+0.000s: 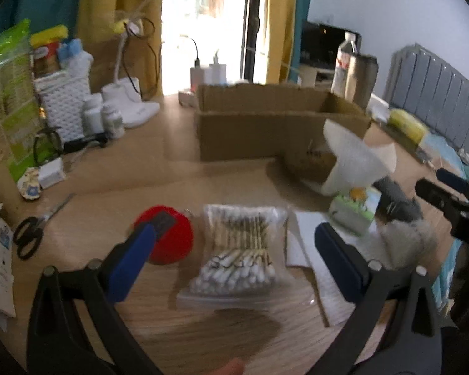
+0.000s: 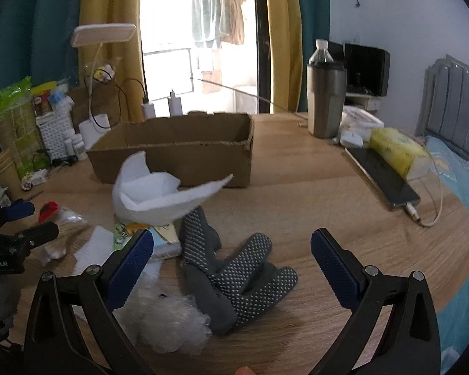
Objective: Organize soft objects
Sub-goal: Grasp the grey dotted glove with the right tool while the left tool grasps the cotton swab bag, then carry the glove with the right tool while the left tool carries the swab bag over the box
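Observation:
My left gripper (image 1: pixel 239 231) is open just above a clear bag of cotton swabs (image 1: pixel 239 247) on the wooden table (image 1: pixel 159 162). A red round object (image 1: pixel 175 240) lies behind its left finger. My right gripper (image 2: pixel 233 243) is open over a pair of grey dotted gloves (image 2: pixel 234 272). A fluffy white object (image 2: pixel 172 322) lies at its lower left. Curled white foam sheet (image 2: pixel 159 193) rests on a green tissue pack (image 2: pixel 126 231), in front of an open cardboard box (image 2: pixel 178 153). The left view shows the foam sheet (image 1: pixel 353 159), box (image 1: pixel 272 122) and right gripper (image 1: pixel 447 193).
Black scissors (image 1: pixel 31 231), a white basket (image 1: pixel 65 106), pill bottles (image 1: pixel 103 115) and a lamp base (image 1: pixel 131 106) crowd the left. A steel tumbler (image 2: pixel 325 100), a phone (image 2: pixel 384 178) on a cable and a yellow pack (image 2: pixel 397 150) sit right. A bed (image 2: pixel 462 181) borders the table.

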The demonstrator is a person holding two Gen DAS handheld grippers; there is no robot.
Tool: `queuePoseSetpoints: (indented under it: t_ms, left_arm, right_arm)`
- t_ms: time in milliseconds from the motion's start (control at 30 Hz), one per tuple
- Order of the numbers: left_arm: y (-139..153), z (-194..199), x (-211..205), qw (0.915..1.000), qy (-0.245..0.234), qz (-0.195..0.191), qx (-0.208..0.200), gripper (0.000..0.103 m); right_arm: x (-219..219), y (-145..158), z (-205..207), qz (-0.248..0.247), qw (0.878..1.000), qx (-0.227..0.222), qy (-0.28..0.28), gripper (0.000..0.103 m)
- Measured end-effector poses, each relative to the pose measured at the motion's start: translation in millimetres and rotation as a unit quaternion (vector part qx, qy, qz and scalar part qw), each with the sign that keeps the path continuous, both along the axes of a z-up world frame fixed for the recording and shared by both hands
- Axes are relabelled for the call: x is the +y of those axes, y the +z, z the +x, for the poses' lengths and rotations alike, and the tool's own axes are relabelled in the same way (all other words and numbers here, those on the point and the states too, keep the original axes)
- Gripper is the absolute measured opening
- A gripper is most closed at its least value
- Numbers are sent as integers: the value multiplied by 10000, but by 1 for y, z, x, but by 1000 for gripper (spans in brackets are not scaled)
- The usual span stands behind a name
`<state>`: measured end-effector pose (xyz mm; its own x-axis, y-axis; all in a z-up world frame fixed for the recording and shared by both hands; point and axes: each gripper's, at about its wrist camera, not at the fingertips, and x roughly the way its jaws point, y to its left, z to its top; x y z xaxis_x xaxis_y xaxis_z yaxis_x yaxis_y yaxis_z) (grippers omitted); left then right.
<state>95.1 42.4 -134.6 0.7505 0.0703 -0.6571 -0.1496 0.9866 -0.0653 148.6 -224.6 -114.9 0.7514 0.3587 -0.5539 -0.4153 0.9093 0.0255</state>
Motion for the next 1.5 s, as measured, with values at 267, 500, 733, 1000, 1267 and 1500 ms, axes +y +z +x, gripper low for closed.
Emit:
queuePoseSetpoints:
  t_ms: [267, 500, 733, 1000, 1267, 1500]
  left_arm:
    - [-3, 7, -7, 9998, -81, 75, 147, 98]
    - [-9, 9, -12, 9993, -160, 66, 340, 82]
    - [-14, 8, -17, 9986, -254, -2, 468, 60]
    - [-12, 2, -24, 9981, -445, -148, 404, 49]
    - [9, -11, -26, 9983, -545, -209, 52, 49]
    - [32, -18, -26, 9979, -550, -204, -267, 49]
  right_arm:
    - [-7, -18, 7, -17, 9993, 377, -15, 99]
    - [-10, -18, 14, 265, 9972, 682, 165, 76]
    - [3, -29, 15, 110, 9948, 937, 372, 65]
    - [8, -22, 10, 250, 9938, 929, 564, 31]
    - [-1, 4, -1, 284, 9974, 511, 424, 31]
    - [-7, 28, -14, 315, 9988, 117, 354, 31]
